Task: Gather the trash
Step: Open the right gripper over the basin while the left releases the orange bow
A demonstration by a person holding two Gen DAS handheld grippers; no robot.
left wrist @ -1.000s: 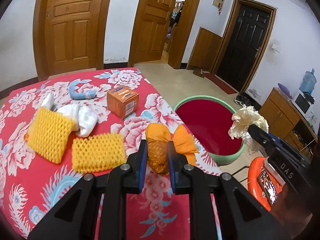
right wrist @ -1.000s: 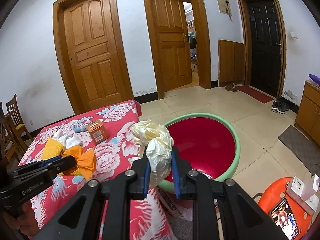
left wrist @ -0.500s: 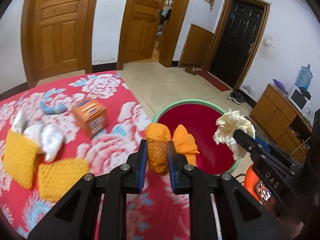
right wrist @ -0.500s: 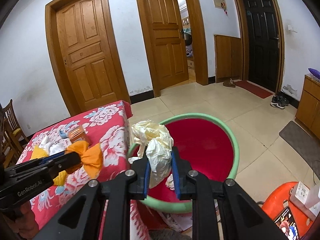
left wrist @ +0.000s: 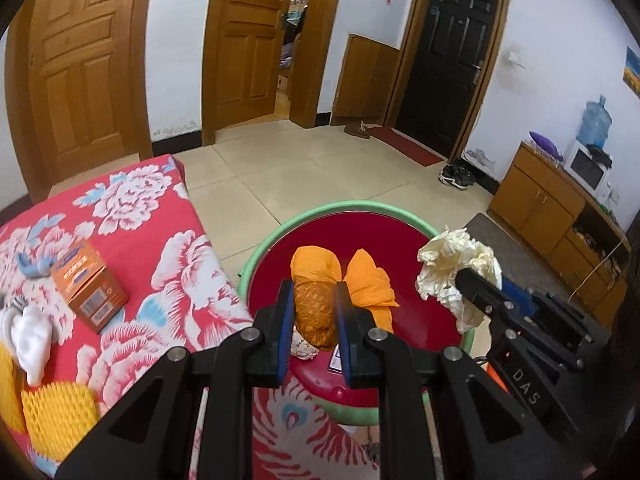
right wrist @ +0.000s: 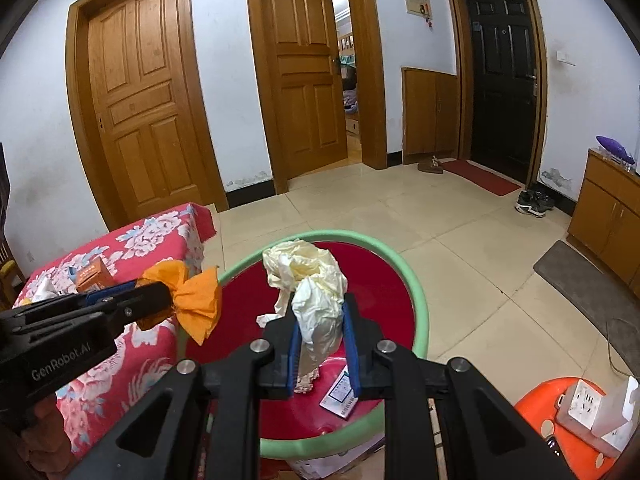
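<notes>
Counter in red floral cloth; off its right edge, a green-rimmed red basin on the floor. Left hand-held gripper clamped on orange crumpled paper, right hand-held gripper clamped on cream crumpled wrapper, both above the basin. Orange box stays near the counter's right edge

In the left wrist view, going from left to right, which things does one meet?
White crumpled tissue → orange cardboard box → orange wrapper held in the left gripper → cream crumpled plastic bag → wooden cabinet.

Orange wad, cream wad, red basin green-rimmed, red floral tablecloth, orange box.
</notes>
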